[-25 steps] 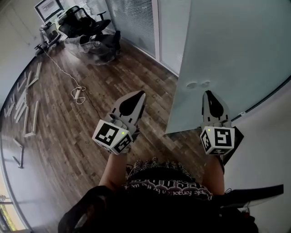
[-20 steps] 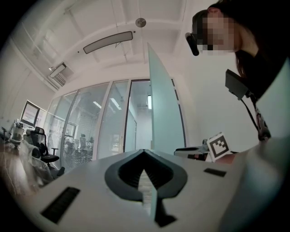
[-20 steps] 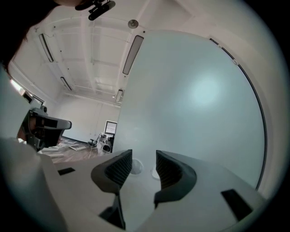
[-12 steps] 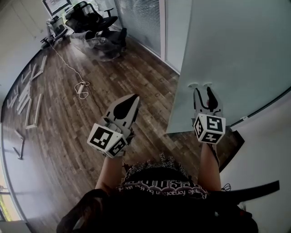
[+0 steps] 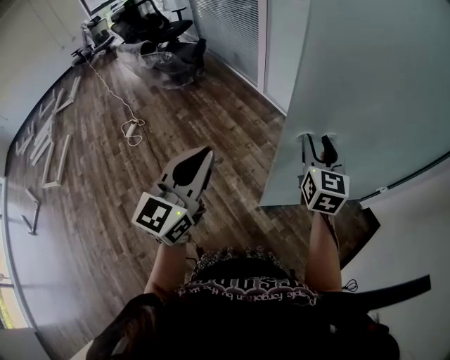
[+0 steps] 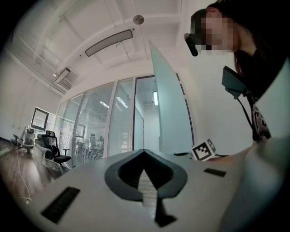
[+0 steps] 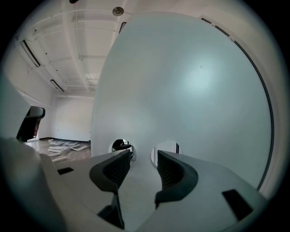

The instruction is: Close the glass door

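Tall glass door upright, face toward right hand-held gripper, jaws just opened, empty, left hand-held gripper closed

**Plank-floored office with glazed walls**

Dark wood planks cover the floor. At the far end stand black office chairs, with a bundle in clear plastic wrap just beside them. A thin white cable runs from that corner across the planks and ends in a small coil. White slats lie scattered along the left edge of the floor. A glazed partition closes the far side, with horizontal blinds behind part of it. A dark screen stands near the chairs. The far wall and the ceiling are white. Long light fixtures hang overhead, near a round ceiling fitting.
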Action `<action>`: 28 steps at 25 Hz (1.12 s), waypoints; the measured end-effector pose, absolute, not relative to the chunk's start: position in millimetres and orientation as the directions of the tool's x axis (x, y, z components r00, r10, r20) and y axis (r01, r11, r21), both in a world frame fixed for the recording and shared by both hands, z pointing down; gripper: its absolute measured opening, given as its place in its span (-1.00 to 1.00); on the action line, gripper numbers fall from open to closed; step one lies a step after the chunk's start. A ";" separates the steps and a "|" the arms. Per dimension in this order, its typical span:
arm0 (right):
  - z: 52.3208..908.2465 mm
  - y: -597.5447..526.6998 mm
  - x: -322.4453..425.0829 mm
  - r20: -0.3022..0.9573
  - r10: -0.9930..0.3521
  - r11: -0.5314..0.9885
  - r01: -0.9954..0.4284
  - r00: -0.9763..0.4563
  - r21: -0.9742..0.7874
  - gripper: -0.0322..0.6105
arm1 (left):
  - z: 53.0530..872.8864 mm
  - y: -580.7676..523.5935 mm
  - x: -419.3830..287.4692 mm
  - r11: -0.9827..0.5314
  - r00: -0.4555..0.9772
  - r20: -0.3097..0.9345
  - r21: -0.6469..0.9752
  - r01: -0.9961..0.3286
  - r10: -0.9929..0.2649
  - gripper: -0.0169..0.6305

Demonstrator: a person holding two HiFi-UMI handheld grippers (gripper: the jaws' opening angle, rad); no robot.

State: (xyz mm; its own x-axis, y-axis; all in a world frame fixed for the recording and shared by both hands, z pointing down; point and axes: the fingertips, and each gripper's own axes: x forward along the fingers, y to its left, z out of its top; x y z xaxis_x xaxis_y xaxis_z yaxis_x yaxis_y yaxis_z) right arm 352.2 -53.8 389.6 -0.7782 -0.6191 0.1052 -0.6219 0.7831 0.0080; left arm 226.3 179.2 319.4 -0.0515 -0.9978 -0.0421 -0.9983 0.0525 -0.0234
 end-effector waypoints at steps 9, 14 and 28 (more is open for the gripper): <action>386.8 -57.1 345.2 0.114 -0.638 0.770 -0.636 -0.762 0.050 -0.39 | 332.8 174.5 227.8 0.068 -0.068 -0.032 0.011 -0.998 -0.997 -0.94; 385.9 -65.0 338.5 0.100 -0.640 0.769 -0.636 -0.762 0.071 -0.39 | 339.0 166.0 228.6 0.064 -0.065 -0.031 0.029 -0.998 -0.997 -0.94; 388.3 -93.8 311.1 0.093 -0.676 0.737 -0.670 -0.731 0.092 -0.39 | 331.0 107.8 171.2 0.017 -0.020 -0.073 0.042 -0.999 -0.997 -0.94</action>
